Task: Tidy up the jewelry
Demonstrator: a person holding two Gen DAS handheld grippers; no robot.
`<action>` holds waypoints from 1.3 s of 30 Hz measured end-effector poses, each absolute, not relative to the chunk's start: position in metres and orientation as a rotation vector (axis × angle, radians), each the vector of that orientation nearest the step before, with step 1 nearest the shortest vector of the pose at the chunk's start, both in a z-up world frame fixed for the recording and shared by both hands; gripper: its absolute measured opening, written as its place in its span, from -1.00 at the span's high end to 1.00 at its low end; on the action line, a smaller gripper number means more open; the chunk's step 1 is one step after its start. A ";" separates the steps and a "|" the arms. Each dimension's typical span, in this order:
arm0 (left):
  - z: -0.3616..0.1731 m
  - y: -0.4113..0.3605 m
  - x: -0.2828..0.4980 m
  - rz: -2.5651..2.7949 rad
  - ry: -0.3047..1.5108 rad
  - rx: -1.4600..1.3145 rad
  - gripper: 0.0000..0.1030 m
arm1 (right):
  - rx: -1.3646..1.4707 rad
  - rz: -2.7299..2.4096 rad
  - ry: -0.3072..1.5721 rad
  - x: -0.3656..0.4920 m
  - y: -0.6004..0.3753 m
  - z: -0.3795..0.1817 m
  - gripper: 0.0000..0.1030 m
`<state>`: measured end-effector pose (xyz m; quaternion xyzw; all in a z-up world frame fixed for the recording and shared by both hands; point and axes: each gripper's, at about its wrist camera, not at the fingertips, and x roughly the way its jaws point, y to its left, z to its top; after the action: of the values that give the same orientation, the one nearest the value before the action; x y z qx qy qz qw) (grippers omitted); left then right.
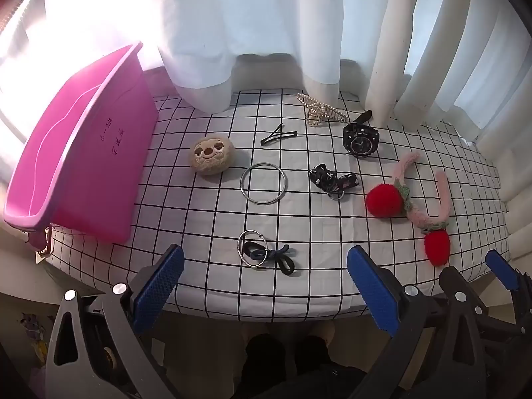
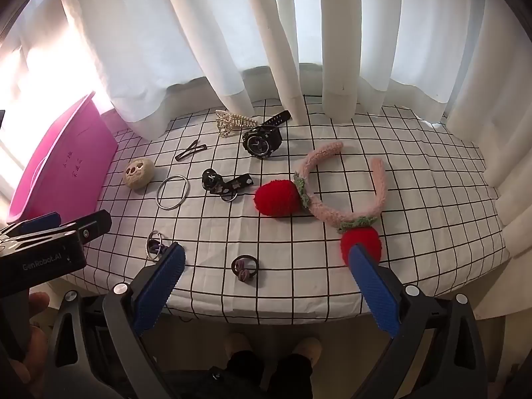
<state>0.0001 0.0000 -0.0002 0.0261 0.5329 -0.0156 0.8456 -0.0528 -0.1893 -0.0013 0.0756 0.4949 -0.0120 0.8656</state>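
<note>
Jewelry lies scattered over a surface (image 1: pixel 299 286) covered with a white cloth checked in black, white curtains (image 1: pixel 266 16) hanging behind it. At the left stands a pink bin (image 1: pixel 99 166) with handwriting on its side, nothing visible inside from this angle.

Along the back sit a pearl hair claw (image 1: pixel 321 109), a black hair clip (image 1: pixel 277 136) and a black watch (image 1: pixel 360 139). In the middle row are a round plush face (image 1: pixel 211 155), a large metal ring (image 1: pixel 263 183) and a black patterned bow clip (image 1: pixel 332 181). To the right lies a pink fuzzy headband (image 2: pixel 345 199) with two red strawberry pompoms. Nearer the front edge, a smaller metal ring (image 1: pixel 252 248) overlaps dark hair ties (image 1: pixel 276 257), and a black hair tie (image 2: pixel 245 267) with what looks like a small purple charm lies apart from them.

Both grippers hover over the near edge, angled down. The left gripper (image 1: pixel 265 286) has its blue pads spread wide with nothing between them; the right gripper (image 2: pixel 266 286) is equally wide and empty. The person's feet show below the surface.
</note>
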 end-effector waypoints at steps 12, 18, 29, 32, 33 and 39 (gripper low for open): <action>-0.005 0.011 -0.010 -0.035 1.116 0.054 -0.88 | 0.160 -0.025 1.034 -0.055 -0.190 -0.002 -0.83; -0.001 0.008 -0.003 -0.020 1.124 0.058 -0.88 | 0.170 -0.025 1.036 -0.052 -0.189 -0.001 -0.83; 0.001 0.009 -0.003 -0.017 1.112 0.057 -0.88 | 0.173 -0.022 1.024 -0.051 -0.191 0.002 -0.83; 0.001 0.009 -0.002 -0.016 1.112 0.056 -0.88 | 0.173 -0.022 1.024 -0.051 -0.191 0.003 -0.83; 0.001 0.009 -0.002 -0.016 1.111 0.055 -0.88 | 0.173 -0.022 1.022 -0.051 -0.191 0.003 -0.83; 0.002 0.008 -0.003 -0.014 1.106 0.060 -0.88 | 0.158 -0.018 1.005 -0.051 -0.189 0.006 -0.83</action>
<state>-0.0029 0.0083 0.0019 0.0284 0.5253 -0.0068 0.8504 -0.0507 -0.1892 0.0061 0.0757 0.4812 -0.0085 0.8733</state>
